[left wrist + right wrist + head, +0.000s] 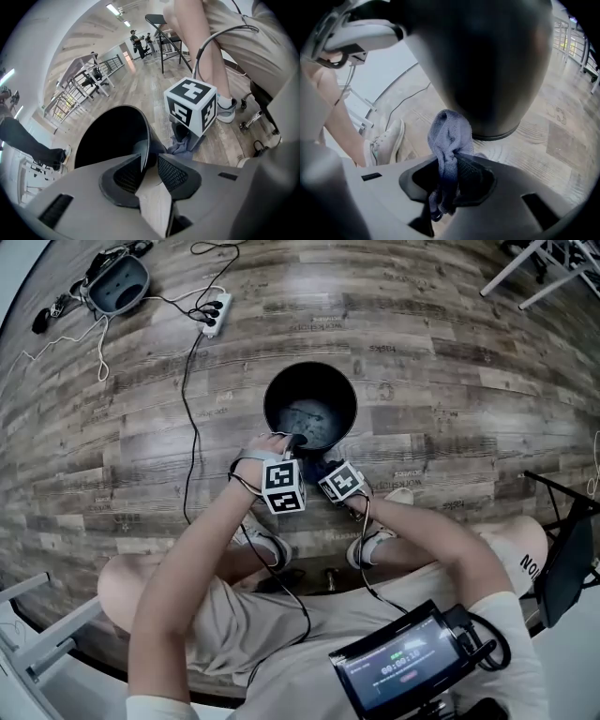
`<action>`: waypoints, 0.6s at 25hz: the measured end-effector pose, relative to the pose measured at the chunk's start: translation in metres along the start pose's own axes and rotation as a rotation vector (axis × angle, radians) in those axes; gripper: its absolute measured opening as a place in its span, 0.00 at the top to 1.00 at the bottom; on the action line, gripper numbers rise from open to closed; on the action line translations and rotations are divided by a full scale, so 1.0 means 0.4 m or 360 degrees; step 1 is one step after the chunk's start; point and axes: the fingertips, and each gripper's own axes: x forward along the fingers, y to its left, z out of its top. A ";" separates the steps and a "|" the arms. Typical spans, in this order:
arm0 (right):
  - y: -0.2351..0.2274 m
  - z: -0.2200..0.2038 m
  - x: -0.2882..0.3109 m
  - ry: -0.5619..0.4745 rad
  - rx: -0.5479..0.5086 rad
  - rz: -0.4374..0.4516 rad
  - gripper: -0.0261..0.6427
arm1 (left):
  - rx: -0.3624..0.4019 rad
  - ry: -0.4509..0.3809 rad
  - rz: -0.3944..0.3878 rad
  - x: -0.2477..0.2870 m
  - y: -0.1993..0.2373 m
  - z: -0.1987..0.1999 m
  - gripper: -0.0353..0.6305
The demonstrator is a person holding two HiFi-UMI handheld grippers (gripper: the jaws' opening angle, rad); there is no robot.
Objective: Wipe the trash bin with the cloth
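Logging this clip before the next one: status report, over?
Left tongs clamped on trash bin rim. Right tongs gripping cloth, low beside the bin's outer wall. No obstruction seen.

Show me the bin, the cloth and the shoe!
bin [487, 70]: right gripper view, its dark side wall.
cloth [447, 133]: right gripper view, its bunched top.
shoe [386, 138]: right gripper view, its side.

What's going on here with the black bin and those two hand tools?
A seated person works on a trash bin with two hand-held grippers. The left gripper is clamped on the bin's rim, steadying it. The right gripper pinches a blue-grey cloth, held close to the bin's outer wall. Whether it touches can't be told.
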 end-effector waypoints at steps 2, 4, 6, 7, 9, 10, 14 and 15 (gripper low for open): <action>0.023 0.011 -0.041 0.0024 -0.0014 0.0037 0.84 | -0.0025 0.0003 -0.0014 -0.001 0.000 -0.001 0.79; 0.044 0.028 -0.086 0.0060 -0.0037 0.0074 0.84 | 0.0006 0.0024 -0.0025 -0.003 0.002 -0.007 0.76; 0.067 0.040 -0.137 0.0093 -0.0069 0.0112 0.84 | 0.0041 0.0062 -0.0021 -0.008 0.009 -0.023 0.74; 0.079 0.042 -0.163 0.0108 -0.0089 0.0130 0.84 | 0.0047 0.0081 -0.0020 -0.012 0.013 -0.033 0.73; 0.101 0.039 -0.212 0.0131 -0.0149 0.0161 0.84 | 0.0060 0.0117 -0.0030 -0.018 0.018 -0.054 0.73; 0.111 0.038 -0.236 0.0138 -0.0194 0.0172 0.84 | 0.0077 0.0132 -0.0037 -0.019 0.018 -0.063 0.73; 0.131 0.043 -0.323 0.0120 -0.0433 0.0203 0.84 | 0.0190 0.0149 -0.0007 -0.008 0.017 -0.074 0.73; 0.130 0.045 -0.341 0.0108 -0.0473 0.0205 0.84 | 0.0222 0.0157 0.0014 -0.004 0.018 -0.074 0.73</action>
